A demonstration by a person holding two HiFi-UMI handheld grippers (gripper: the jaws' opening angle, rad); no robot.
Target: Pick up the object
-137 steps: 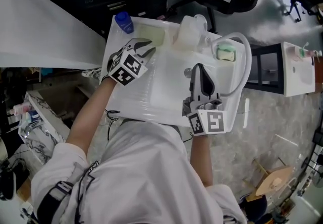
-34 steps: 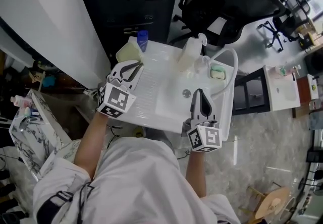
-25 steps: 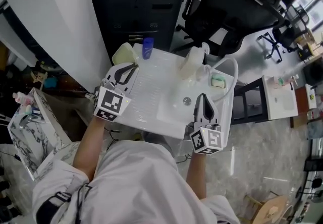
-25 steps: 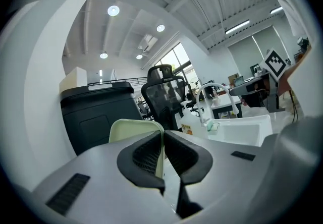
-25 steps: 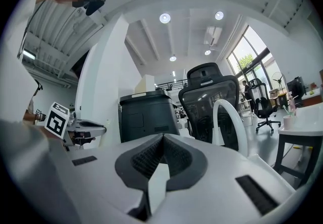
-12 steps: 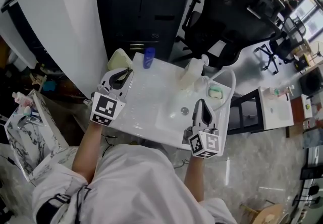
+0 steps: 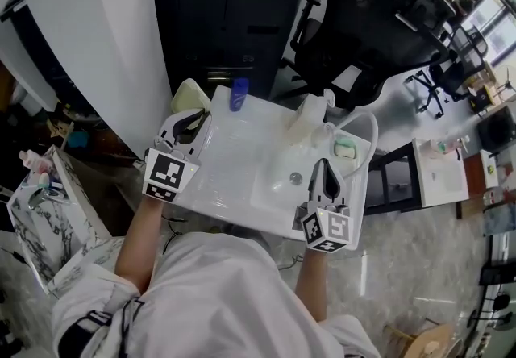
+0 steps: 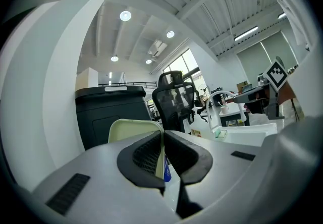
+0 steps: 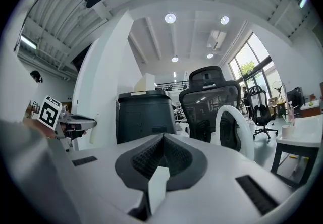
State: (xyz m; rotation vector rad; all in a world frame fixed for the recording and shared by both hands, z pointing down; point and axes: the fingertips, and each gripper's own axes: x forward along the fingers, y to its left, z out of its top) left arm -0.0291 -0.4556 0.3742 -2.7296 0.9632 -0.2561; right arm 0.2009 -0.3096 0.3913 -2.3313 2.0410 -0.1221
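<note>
The object is a flat pale yellow-green pad (image 7: 190, 93). My left gripper (image 7: 193, 116) is shut on its near edge and holds it over the back left corner of the white sink table (image 7: 230, 159). In the left gripper view the pad (image 8: 132, 129) stands up behind the left gripper (image 8: 162, 138), and its thin edge runs down between the closed jaws. My right gripper (image 7: 326, 164) hovers over the sink basin near the drain (image 7: 295, 178), shut with nothing in it. In its own view the right gripper (image 9: 162, 140) has its jaws pressed together.
A blue bottle (image 7: 239, 93) stands at the table's back edge, beside a white jug (image 7: 310, 118). A white arched faucet (image 7: 364, 126) and a green soap (image 7: 344, 147) sit at the right. Behind are a black cabinet (image 7: 234, 18) and an office chair (image 7: 355, 26).
The left gripper, open over the pad on the table 5.5 s ago, has shut on it and carried it up and to the back left. The right gripper stayed shut over the basin.
</note>
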